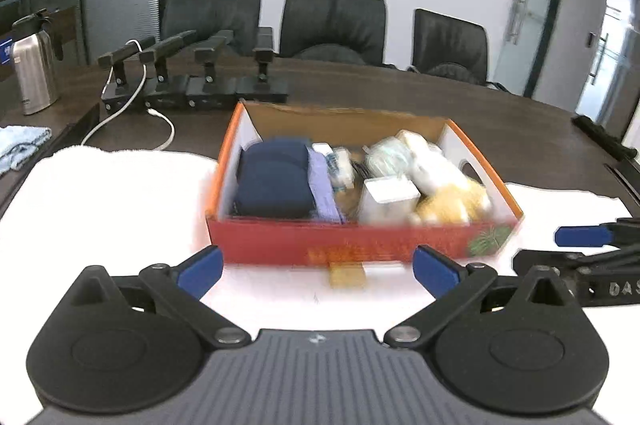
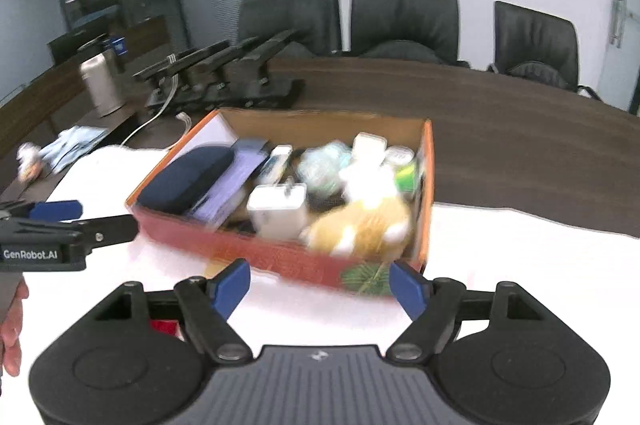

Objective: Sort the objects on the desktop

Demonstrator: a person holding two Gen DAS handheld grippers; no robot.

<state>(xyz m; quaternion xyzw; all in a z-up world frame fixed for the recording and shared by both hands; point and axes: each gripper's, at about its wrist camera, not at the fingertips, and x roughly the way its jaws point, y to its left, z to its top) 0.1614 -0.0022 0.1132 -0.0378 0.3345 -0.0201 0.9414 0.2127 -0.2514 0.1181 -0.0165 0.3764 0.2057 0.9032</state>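
Both tongs, left (image 1: 318, 275) and right (image 2: 320, 289), hang apart and empty before the orange box (image 1: 360, 241) of sorted clutter on the white-clothed table (image 1: 120, 193); blurred contents suggest confirming nothing remains outside.

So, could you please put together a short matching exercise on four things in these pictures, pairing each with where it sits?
Things:
1. navy pouch
2. yellow plush toy
3. steel flask
4. blue cloth

Places:
A. right end of the red box
B. standing on the dark table, far left
C. left end of the red box
D. lying on the table's left edge, nearer than the flask

Pairs: 1-C, 2-A, 3-B, 4-D
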